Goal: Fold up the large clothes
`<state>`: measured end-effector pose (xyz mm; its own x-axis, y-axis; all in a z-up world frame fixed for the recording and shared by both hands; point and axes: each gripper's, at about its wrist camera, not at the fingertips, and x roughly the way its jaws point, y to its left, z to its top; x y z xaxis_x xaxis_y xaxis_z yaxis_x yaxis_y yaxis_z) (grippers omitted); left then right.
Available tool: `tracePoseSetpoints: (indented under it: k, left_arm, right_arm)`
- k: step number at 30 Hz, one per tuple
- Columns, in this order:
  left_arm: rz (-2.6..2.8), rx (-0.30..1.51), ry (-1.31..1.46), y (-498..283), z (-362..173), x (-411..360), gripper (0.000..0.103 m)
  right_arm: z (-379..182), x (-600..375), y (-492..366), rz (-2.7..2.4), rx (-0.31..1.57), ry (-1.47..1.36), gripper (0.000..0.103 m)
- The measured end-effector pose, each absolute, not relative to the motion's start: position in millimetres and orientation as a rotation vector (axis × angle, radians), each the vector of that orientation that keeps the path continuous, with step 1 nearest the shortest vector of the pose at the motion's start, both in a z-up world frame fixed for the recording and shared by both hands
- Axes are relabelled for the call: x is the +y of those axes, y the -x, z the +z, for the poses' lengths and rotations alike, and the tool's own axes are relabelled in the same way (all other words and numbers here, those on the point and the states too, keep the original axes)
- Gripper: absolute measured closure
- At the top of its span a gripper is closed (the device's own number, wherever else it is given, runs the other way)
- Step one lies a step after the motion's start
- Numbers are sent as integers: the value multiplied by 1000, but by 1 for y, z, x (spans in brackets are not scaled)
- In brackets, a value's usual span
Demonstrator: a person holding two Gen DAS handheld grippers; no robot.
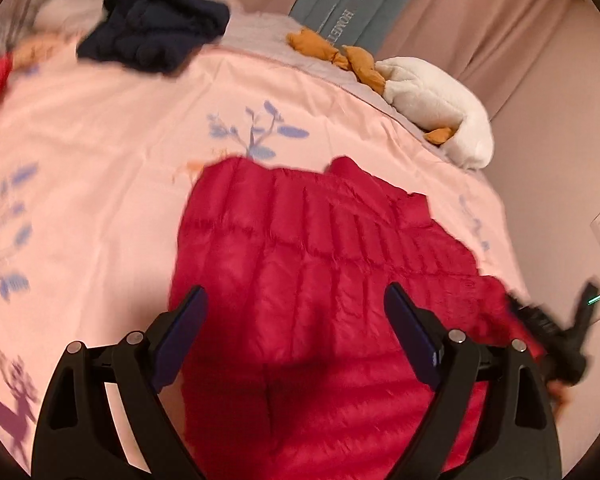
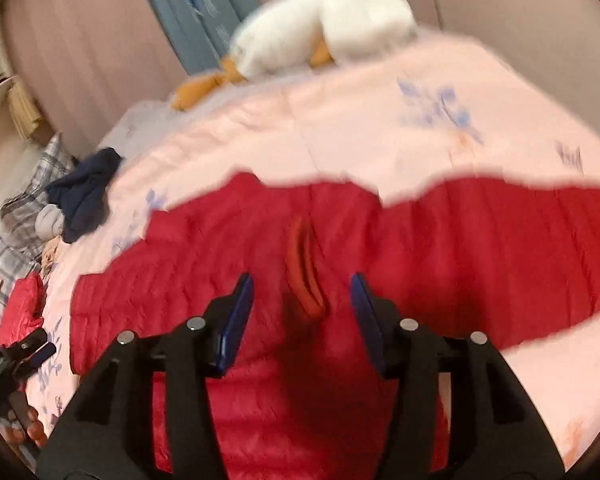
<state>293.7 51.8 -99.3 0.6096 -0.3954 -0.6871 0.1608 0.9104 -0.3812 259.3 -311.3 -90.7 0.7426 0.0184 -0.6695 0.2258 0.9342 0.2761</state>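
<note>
A red quilted down jacket (image 1: 320,264) lies spread on the pink bedspread (image 1: 100,168). My left gripper (image 1: 296,300) is open and empty, hovering over the jacket's near part. In the right wrist view the same jacket (image 2: 220,248) lies across the bedspread (image 2: 340,128), with an orange-red inner fold or collar (image 2: 306,268) between my fingers. My right gripper (image 2: 302,286) is open and empty just above that fold. The right gripper also shows blurred at the right edge of the left wrist view (image 1: 556,332).
A dark navy garment (image 1: 156,24) lies at the bed's far side. A white plush goose with orange feet (image 1: 436,104) lies at the far right edge. Another red garment (image 2: 20,308) and plaid cloth (image 2: 28,200) lie at the left. Pink curtains (image 1: 480,12) hang behind.
</note>
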Motion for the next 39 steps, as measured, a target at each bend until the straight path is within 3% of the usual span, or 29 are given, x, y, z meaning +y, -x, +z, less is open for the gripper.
tracePoseSetpoints:
  k: [1,3,8,14,19,22,24,26,29,33,39]
  left_arm:
    - [-306,854,247,-297,-99,45,13]
    - [-297,854,200,-301,-103,36,17]
    - [-262,928,75,-314,-128,22,33]
    - [-261,987,39,-316,-151,28,33]
    - [-229,1014,-62,-322,-160,12,31]
    - [-200,1020,-58,-319,-152,8,30]
    - [-222,1007,-3,-308,-141,13,25]
    - [-243,979,21,-291,-129,19,21]
    - [-303,935,84,-258,-111,29,17]
    - [-387,895,194,-217,-96,40,3]
    - [-423,862,339,-165,-91,63,3]
  right_arm:
    - [-90,-306,-267,-97,738,-319,53]
    - [-96,-287,-284,-60,768,-219,69]
    - [-141,-279,-309,-116,972,-165,81]
    - [-154,-278,-292,-95,1073,-180,83]
    - [-160,-284,-294,-66,1036,-225,83]
    - [-146,-299,-270,-2,959,-364,68]
    - [-129,-311,-238,42,866,-406,47]
    - [-116,-329,-209,29,803,-419,41]
    - [-107,-373,-165,-15,755,-515,35]
    - [-107,-448,-105,-168,691,-669,25]
    - [-128,-539,-33,-376,612,-920,25]
